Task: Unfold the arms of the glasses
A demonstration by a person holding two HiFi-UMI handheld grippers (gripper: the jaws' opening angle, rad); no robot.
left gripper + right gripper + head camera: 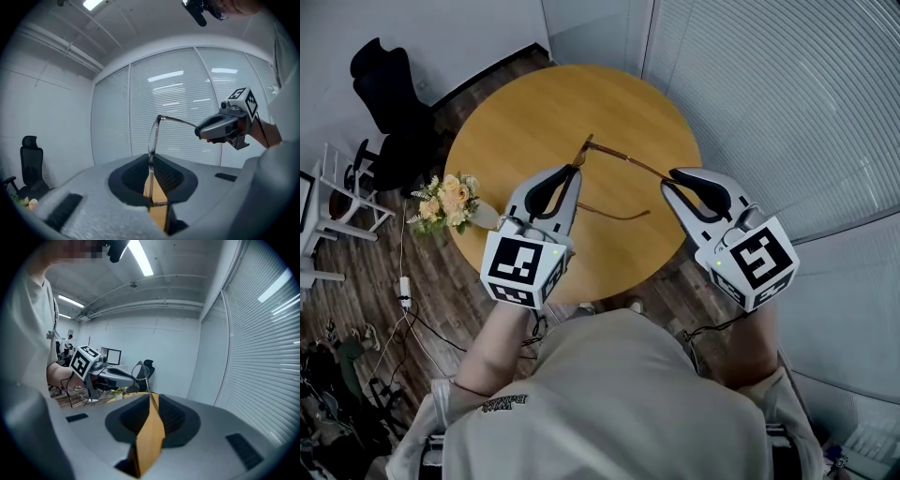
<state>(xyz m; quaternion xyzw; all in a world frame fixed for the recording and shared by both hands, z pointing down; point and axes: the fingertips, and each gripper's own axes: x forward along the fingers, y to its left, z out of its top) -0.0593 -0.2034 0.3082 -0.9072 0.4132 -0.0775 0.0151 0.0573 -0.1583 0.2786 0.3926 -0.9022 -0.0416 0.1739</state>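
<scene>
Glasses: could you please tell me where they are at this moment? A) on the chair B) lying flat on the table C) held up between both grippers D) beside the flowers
C: the left gripper pinches the glasses at the front and the right gripper pinches one arm's tip, above the table.

The thin-framed glasses [588, 145] are held aloft (clear lenses, front upright), both slim brown arms swung out to one side.

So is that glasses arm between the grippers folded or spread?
Spread: the arm stands well out from the lens frame clamped in the left gripper, its tip held by the right gripper.
</scene>
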